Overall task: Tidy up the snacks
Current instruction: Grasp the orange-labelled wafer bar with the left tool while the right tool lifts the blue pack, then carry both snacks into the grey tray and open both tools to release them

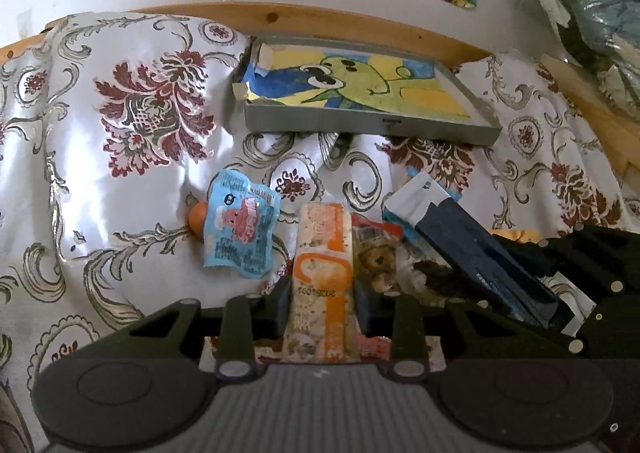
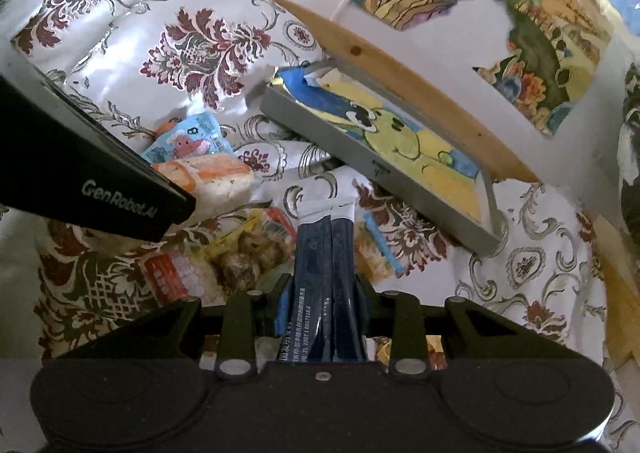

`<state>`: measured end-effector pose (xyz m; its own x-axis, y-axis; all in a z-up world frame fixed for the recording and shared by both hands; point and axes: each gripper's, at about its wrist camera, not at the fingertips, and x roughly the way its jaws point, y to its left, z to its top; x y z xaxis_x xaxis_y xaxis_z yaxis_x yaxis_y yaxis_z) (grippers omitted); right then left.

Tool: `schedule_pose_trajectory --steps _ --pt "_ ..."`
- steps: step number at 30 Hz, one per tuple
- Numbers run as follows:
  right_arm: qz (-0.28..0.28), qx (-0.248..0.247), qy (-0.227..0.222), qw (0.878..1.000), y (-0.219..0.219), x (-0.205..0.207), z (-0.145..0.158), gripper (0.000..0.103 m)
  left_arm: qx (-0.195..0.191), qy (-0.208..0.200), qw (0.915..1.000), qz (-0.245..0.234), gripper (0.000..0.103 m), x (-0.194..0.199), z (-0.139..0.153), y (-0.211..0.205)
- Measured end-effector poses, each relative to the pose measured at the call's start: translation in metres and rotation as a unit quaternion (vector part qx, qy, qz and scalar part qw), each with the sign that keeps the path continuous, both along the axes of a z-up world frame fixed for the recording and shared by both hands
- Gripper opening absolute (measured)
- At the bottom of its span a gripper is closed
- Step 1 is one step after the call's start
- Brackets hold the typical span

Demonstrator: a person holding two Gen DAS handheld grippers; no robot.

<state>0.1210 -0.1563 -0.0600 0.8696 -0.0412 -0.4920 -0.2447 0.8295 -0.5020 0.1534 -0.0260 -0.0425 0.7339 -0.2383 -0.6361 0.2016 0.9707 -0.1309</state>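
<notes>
The left gripper [image 1: 322, 293] is clamped on an orange-and-white snack bar [image 1: 323, 253], its two fingers pressed against the bar's long sides so that the packet runs straight forward between them, lengthwise along the tool. The right gripper [image 2: 323, 291] is likewise closed on a dark blue sachet [image 2: 324, 253], whose white sealed top points away from the camera while its printed lower part runs back between the fingers. Both tools are held low over a patterned cloth [image 1: 120, 173] with red floral motifs, aimed forward toward a shallow grey tray [image 1: 372, 125] lined with a yellow, green and blue cartoon picture; the tray lies well ahead of both held packets, near a wooden rail [image 1: 280, 19] along the wall. In the left wrist view the right tool's black body enters from the right edge, with its blue sachet slanting in just beside the snack bar; in the right wrist view the left tool's black body, lettered GenRobot.AI, crosses the left side at a slant above the cloth. On the cloth between the tools lies a clear packet of brown lumps [image 2: 248, 253] with a red label, just beside the sachet. A light blue packet [image 1: 240, 225] with a pink cartoon figure lies left of the snack bar, partly covering a small orange ball [image 1: 197, 219]
</notes>
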Motion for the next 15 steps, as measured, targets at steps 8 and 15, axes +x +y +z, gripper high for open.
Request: schedule_pose_trajectory --steps 8,15 --pt "0.004 -0.008 -0.034 0.999 0.001 -0.004 0.009 0.033 -0.026 -0.039 0.9988 0.009 0.035 -0.004 0.013 0.005" --pt "-0.001 -0.005 -0.069 0.998 -0.01 0.012 0.025 0.033 -0.032 -0.069 0.997 0.012 0.035 0.016 0.033 0.001"
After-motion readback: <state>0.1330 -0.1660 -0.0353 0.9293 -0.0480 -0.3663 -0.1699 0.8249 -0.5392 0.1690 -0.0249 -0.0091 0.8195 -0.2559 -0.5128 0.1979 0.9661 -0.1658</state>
